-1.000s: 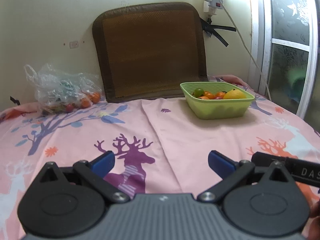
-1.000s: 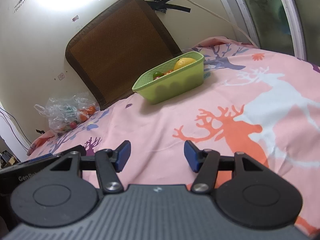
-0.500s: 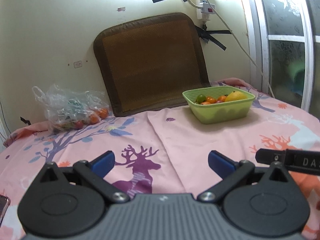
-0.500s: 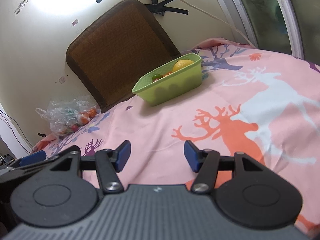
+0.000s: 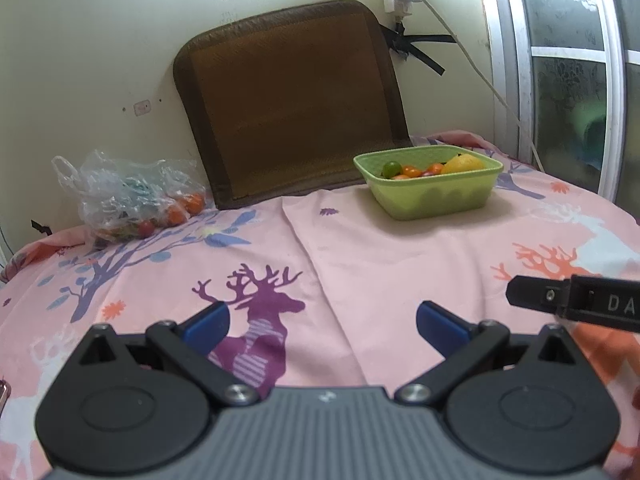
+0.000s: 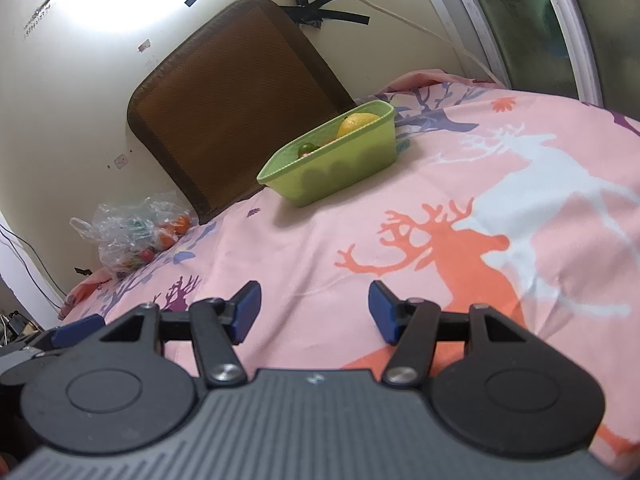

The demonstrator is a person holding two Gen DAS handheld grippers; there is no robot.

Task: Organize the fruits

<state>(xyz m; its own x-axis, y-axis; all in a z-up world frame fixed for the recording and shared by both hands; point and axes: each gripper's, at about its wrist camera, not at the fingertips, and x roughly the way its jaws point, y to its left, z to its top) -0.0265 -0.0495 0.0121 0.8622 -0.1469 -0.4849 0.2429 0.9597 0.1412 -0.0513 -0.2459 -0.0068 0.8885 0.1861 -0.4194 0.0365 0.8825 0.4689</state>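
A bed spread with a pink sheet (image 5: 360, 248) printed with deer and branches fills most of what I can see, running back to a pale wall. Propped against that wall stands a brown woven mat (image 5: 292, 96), upright and leaning slightly, its lower edge on the sheet.

Just in front of the mat's right corner sits a green basket (image 5: 436, 196), and in it I make out a yellow fruit (image 5: 464, 163), a green one (image 5: 391, 168) and a few small orange ones (image 5: 412, 171). Off to the left of the mat, against the wall, lies a crumpled clear plastic bag (image 5: 120, 196) with more small orange and red fruits showing through it. Basket and bag are well apart, with the mat's foot between them.

Both claws hang low over the near part of the bed, far short of either container. The left claw (image 5: 322, 322) stands wide, nothing between its blue pads, aimed over the purple deer toward the mat; the bag lies ahead to its left, the basket ahead to its right. The right claw (image 6: 314, 312) is about half spread and also empty, over the orange deer, with the basket straight ahead and slightly left, the bag much farther left. A dark part of the right tool pokes into the left view's right edge.
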